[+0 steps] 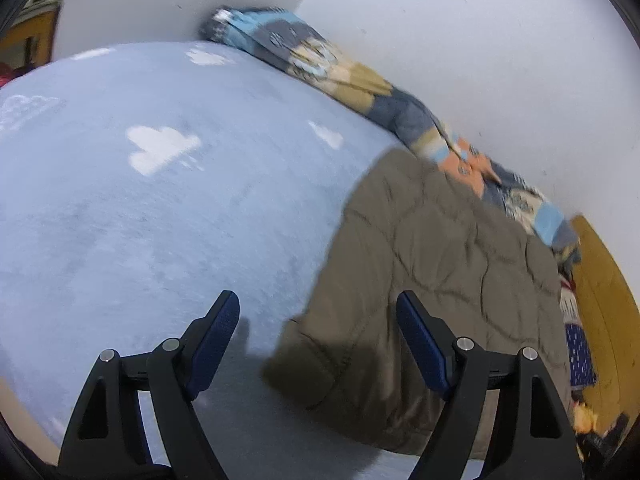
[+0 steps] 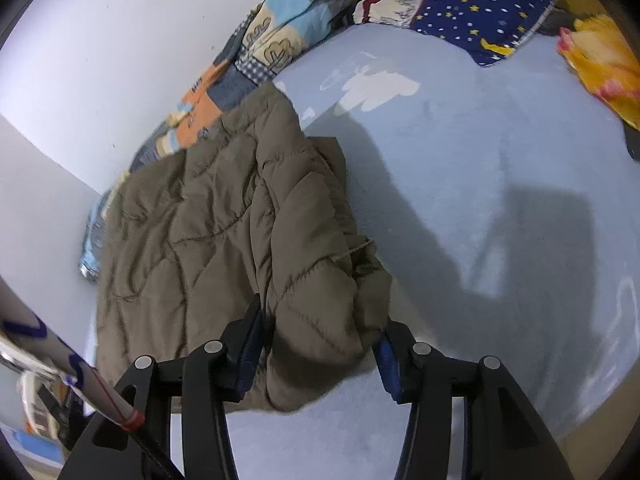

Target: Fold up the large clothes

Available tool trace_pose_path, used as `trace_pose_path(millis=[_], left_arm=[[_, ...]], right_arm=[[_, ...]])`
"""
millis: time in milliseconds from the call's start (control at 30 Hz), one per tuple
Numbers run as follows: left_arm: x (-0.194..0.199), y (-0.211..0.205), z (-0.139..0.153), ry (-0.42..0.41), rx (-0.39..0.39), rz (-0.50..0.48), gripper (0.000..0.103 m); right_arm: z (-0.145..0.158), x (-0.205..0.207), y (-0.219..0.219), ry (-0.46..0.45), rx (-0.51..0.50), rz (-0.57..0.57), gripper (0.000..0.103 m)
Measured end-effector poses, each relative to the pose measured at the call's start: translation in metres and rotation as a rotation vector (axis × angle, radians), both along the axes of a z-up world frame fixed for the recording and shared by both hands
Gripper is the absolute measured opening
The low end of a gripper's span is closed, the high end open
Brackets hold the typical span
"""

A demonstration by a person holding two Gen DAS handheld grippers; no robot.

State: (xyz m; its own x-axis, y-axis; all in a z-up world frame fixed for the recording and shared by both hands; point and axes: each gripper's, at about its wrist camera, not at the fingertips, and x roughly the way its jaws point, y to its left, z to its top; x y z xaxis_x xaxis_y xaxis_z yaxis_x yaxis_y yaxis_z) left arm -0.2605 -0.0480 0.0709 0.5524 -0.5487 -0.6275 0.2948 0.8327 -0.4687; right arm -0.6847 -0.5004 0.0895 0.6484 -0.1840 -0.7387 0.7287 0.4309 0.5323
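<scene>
An olive-brown quilted puffer jacket (image 1: 432, 248) lies on the pale blue bed sheet (image 1: 168, 208), bunched against the wall side. My left gripper (image 1: 318, 304) hovers open over the jacket's near corner, its blue pads (image 1: 218, 340) wide apart and touching nothing. In the right wrist view the jacket (image 2: 208, 216) is folded over itself, and a thick fold of it sits between the fingers of my right gripper (image 2: 323, 316). The pads (image 2: 390, 368) stand beside the fold without squeezing it, and the fold rests on the sheet (image 2: 480, 168).
A patchwork blanket (image 1: 360, 80) runs along the white wall behind the jacket. A dark blue starry pillow (image 2: 480, 12) and a yellow cloth (image 2: 600, 56) lie at the head of the bed. A white pole with red tape (image 2: 92, 384) crosses the lower left.
</scene>
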Motion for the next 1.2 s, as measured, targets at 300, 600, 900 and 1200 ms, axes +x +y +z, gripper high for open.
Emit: trace_pose_path(millis=[300,600,900,1200], left_arm=[[-0.030,-0.013,0.044,-0.219,0.053,-0.019,0.080],[-0.055,-0.084,0.021,-0.226,0.198,-0.278,0.080],[-0.050,-0.094,0.001,-0.183,0.260,-0.270,0.083],[-0.052,-0.098,-0.001,-0.188,0.292,-0.273,0.084]], right_arm=[[0.061,-0.014,0.033,0.063,-0.362,-0.073,0.054],[0.042,0.028,0.044,0.085,-0.350,0.102,0.054],[0.012,0.035,0.034,0.155,-0.274,0.113,0.055],[-0.007,0.035,0.023,0.156,-0.163,0.098,0.056]])
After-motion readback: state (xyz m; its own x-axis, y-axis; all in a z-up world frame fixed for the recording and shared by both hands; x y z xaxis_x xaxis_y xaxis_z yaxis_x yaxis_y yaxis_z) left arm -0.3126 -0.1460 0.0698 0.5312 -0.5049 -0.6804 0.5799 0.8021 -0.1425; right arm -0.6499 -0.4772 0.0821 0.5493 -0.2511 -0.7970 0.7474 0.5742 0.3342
